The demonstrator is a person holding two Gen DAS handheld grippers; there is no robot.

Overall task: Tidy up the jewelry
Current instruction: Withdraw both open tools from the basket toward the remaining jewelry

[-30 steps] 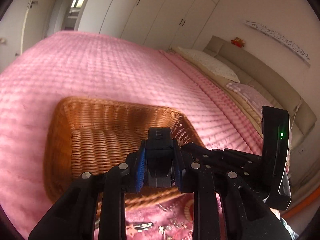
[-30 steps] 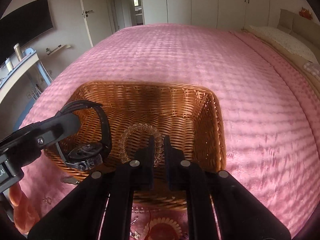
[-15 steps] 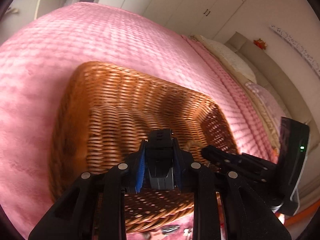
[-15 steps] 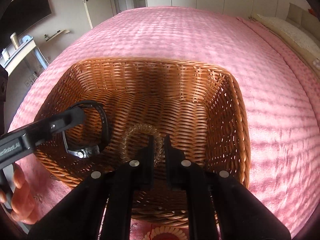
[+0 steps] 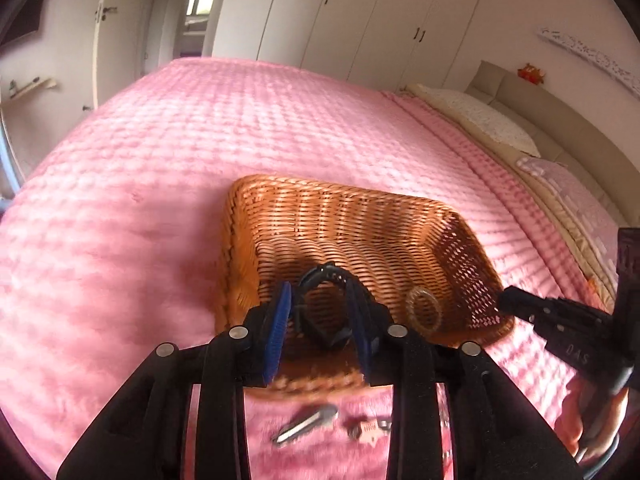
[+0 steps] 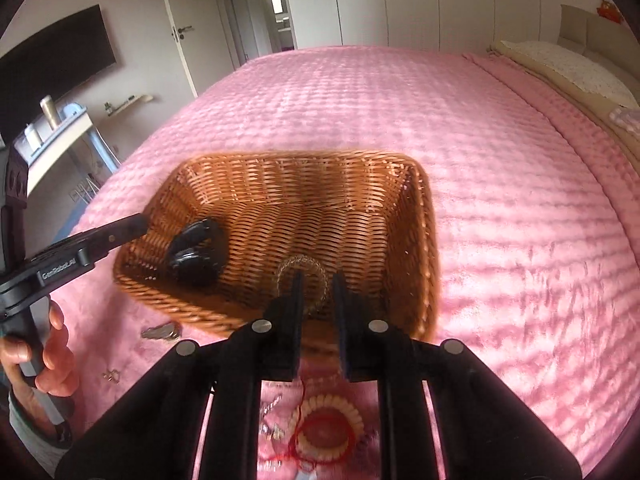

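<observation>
Downward-tilted, left hand-held gripper [image 5: 322, 326] opening, basket [image 5: 280, 196] ahead

Both handheld grippers were matte black with silver screw heads; the left gripper [image 5: 322, 320] had ribbed blue finger pads [image 5: 278, 336], the right gripper [image 6: 318, 312] plain black ones. White lettering marked the left unit's body, and a grey sleeve [image 6: 30, 432] showed at eight o'clock.

A pink bedspread [image 6: 460, 152] covered the bed. White wardrobe doors [image 5: 384, 20] stood at twelve o'clock, a cream pillow [image 5: 484, 124] at two, a dark screen [image 6: 52, 68] at ten.
</observation>
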